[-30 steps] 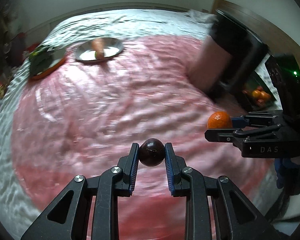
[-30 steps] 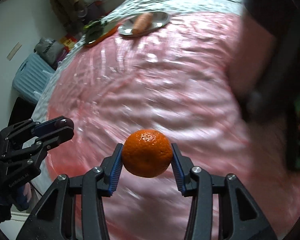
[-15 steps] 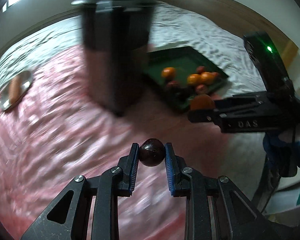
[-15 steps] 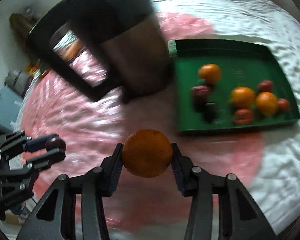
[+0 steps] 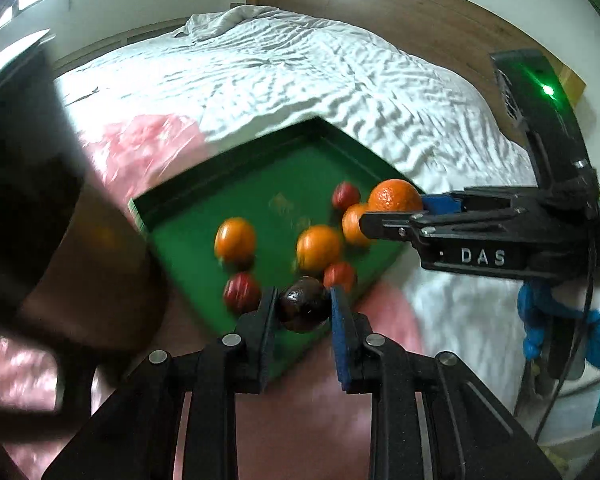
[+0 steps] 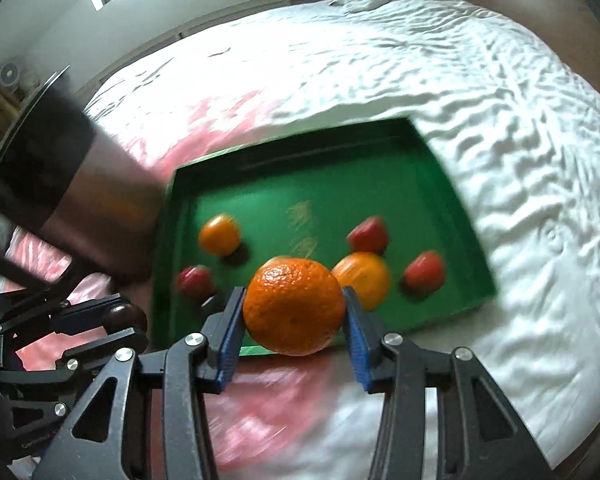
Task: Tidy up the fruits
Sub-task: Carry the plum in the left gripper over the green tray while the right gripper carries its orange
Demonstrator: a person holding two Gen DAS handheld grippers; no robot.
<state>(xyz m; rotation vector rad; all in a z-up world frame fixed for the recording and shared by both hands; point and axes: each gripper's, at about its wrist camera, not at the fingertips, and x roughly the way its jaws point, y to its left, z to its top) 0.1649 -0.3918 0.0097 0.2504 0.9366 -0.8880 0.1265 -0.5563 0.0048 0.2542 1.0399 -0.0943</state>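
With several fruits already on the green tray (image 6: pixel 460 200), the left gripper (image 5: pixel 303 308) clamped a dark plum (image 5: pixel 302 309) and the right gripper (image 6: pixel 294 306) an orange (image 6: pixel 294 306), both above its near edge, unreleased.

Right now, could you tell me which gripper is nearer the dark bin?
Left. The left gripper is beside the bin; the right gripper is farther off, over the tray.
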